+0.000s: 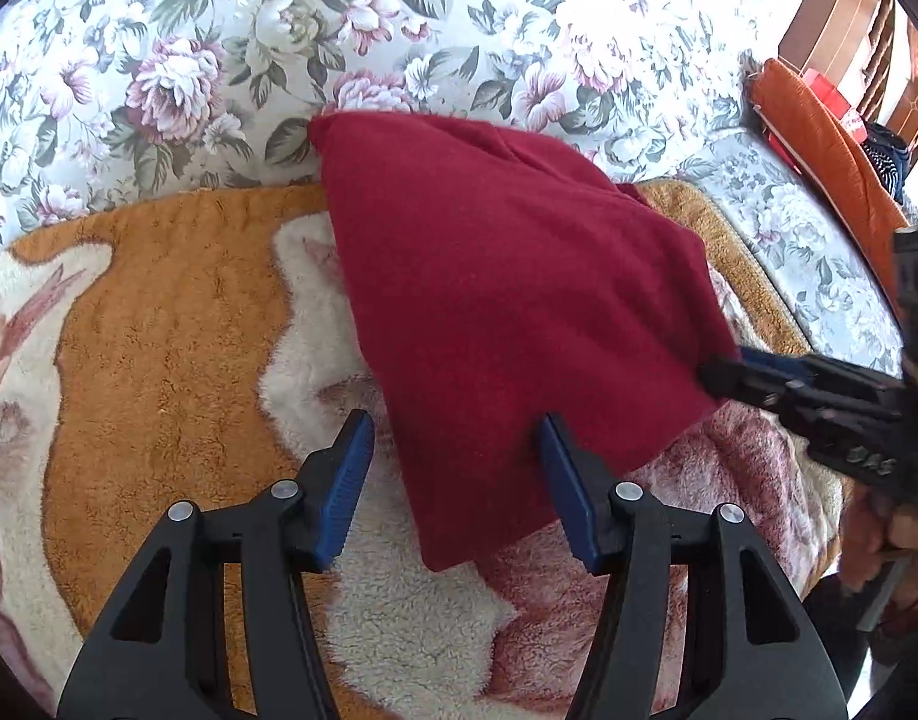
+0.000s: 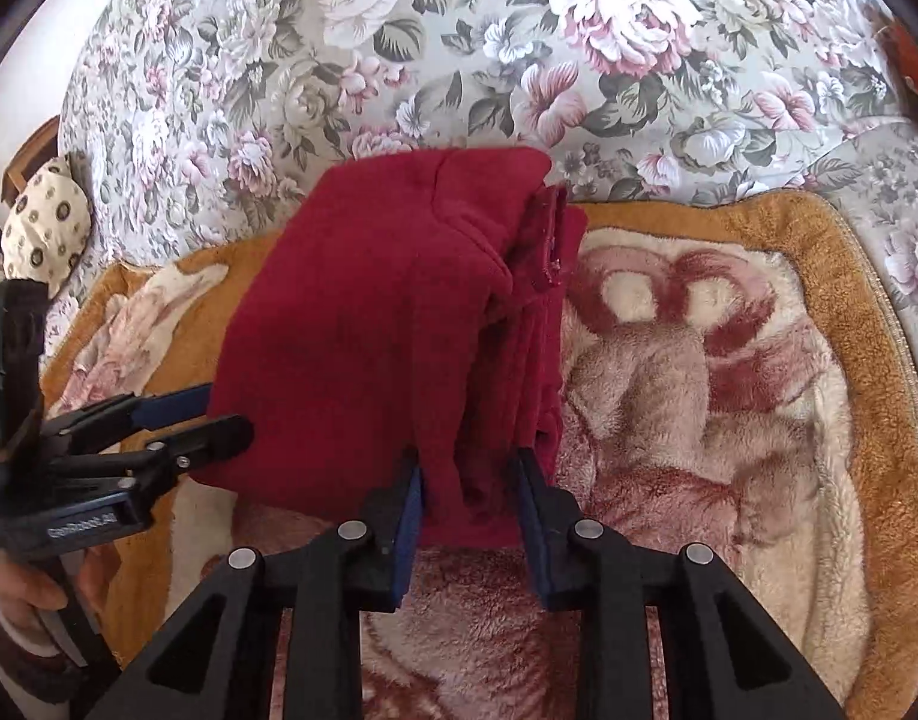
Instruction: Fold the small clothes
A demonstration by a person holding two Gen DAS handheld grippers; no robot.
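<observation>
A dark red fleece garment (image 1: pixel 507 300) lies folded on a plush orange and cream blanket (image 1: pixel 159 330). In the left wrist view my left gripper (image 1: pixel 459 468) is open, and the garment's near left edge lies between its blue pads. My right gripper (image 1: pixel 723 375) comes in from the right and pinches the garment's right edge. In the right wrist view my right gripper (image 2: pixel 468 498) is shut on the bunched near edge of the garment (image 2: pixel 369 330). My left gripper (image 2: pixel 213 414) shows at the left, touching the garment's side.
The blanket (image 2: pixel 729 360) lies on a sofa with a floral cover (image 1: pixel 279 48). An orange cushion (image 1: pixel 831 156) and wooden furniture (image 1: pixel 843 6) are at the far right. A patterned cream pillow (image 2: pixel 45 228) sits at the left. A hand (image 2: pixel 33 594) holds the left gripper's handle.
</observation>
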